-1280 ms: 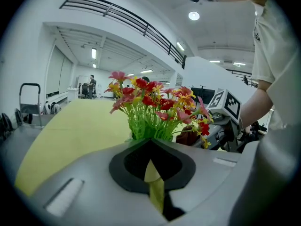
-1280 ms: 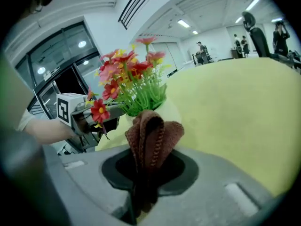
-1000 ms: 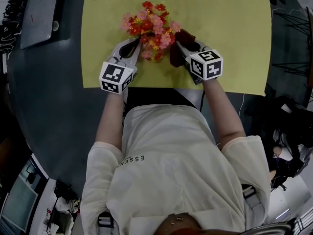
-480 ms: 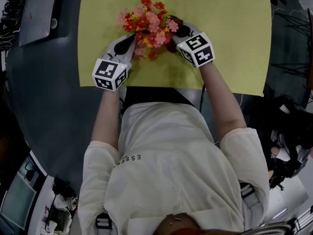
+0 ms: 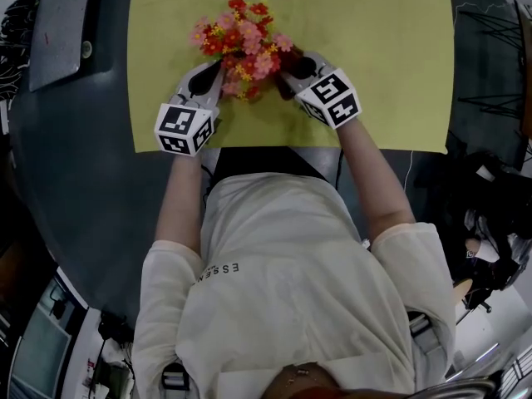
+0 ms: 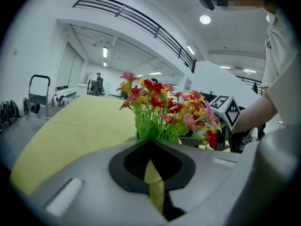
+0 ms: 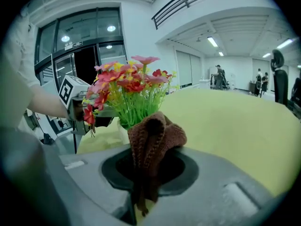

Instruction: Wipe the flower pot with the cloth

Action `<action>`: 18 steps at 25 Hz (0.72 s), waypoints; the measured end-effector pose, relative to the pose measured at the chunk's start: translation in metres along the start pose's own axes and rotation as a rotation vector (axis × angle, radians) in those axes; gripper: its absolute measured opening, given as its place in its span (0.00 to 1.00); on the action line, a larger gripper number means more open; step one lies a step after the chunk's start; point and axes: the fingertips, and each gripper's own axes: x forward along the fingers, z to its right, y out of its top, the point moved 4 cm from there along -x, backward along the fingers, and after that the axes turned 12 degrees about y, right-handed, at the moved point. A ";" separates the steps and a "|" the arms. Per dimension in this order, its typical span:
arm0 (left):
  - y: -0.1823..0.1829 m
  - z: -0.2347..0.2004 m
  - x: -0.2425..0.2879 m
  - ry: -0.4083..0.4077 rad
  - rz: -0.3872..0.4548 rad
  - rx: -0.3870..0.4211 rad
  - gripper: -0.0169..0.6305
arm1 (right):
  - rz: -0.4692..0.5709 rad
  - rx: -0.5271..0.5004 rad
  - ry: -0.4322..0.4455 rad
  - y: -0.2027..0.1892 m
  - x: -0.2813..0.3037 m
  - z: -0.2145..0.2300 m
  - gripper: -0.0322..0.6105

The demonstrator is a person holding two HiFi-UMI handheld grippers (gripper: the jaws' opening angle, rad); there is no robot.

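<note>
Head view looks down on a dark grey tabletop [image 5: 83, 181] with a yellow mat [image 5: 374, 56] covering its upper half, and a person in a white shirt [image 5: 291, 289] fills the lower half of the frame, both forearms reaching up onto the mat. The left gripper [image 5: 214, 77] comes in from the lower left and the right gripper [image 5: 291, 69] from the lower right, their tips on either side of a bunch of red, pink and yellow flowers [image 5: 241, 44] near the mat's upper middle. Those blooms hide the flower pot from above. In the right gripper view the pale flower pot [image 7: 122, 128] shows just behind the gripper's tips, under green stems. The left gripper's jaws are pressed together, and only a thin yellow slit shows between them. The right gripper's jaws are clamped on a brown knitted cloth [image 7: 153, 135], which bunches up above them right beside the pot.
</note>
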 end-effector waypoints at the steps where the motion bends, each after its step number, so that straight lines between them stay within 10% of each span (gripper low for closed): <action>1: 0.000 0.000 0.000 -0.001 -0.003 0.000 0.05 | -0.002 0.012 -0.003 -0.003 0.000 -0.004 0.14; 18: -0.002 0.000 0.002 -0.104 -0.047 0.092 0.05 | -0.010 0.153 -0.003 -0.022 0.007 -0.063 0.14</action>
